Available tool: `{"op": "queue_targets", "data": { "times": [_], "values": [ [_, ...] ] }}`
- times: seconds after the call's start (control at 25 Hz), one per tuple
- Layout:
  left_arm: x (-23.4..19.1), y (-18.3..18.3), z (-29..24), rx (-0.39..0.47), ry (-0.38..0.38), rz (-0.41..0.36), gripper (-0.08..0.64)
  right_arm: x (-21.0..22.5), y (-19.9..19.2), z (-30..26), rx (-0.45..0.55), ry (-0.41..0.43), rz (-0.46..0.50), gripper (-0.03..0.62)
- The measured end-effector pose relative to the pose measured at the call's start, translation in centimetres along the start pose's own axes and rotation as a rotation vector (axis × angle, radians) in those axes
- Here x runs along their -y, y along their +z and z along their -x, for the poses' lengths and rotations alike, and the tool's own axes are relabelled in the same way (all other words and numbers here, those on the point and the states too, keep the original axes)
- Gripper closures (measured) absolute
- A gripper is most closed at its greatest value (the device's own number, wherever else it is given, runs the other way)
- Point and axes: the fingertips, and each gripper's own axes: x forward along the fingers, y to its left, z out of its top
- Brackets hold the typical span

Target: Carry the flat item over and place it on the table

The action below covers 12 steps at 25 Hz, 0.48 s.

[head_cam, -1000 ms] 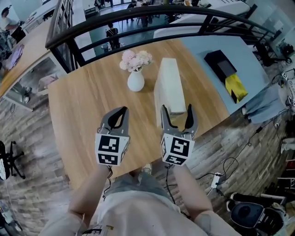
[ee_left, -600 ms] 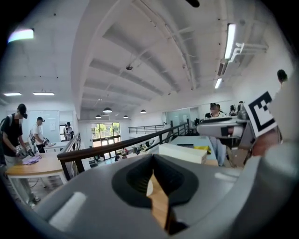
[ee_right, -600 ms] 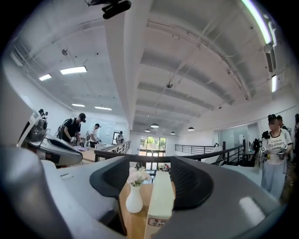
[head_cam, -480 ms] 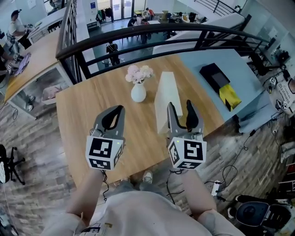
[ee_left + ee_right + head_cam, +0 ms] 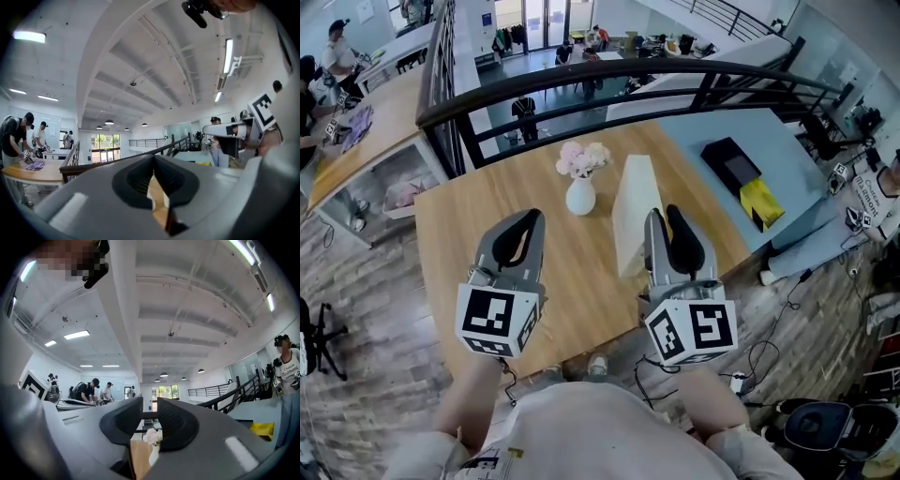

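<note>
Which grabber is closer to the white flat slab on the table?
Right. The right gripper hovers just beside the white flat slab; its fingers have just been closing on nothing. The left gripper hovers farther left, over the wooden table.

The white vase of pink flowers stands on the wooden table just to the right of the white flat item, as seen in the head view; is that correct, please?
Not quite. The head view shows the white vase of pink flowers standing on the wooden table to the left of the white flat item, not to its right. The rest of the statement holds.
</note>
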Motion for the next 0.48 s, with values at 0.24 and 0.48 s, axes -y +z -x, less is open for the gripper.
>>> {"op": "queue_targets", "data": {
  "times": [0.24, 0.48],
  "values": [
    [-0.3, 0.1, 1.1, 0.002, -0.003, 0.006, 0.558, -2.6, -0.6, 0.7, -0.012, 0.057, 0.012, 0.553],
    [0.6, -1.8, 1.7, -0.035, -0.029, 0.000, 0.558, -3.8, -2.4, 2.0, -0.055, 0.114, -0.029, 0.594]
  ]
}}
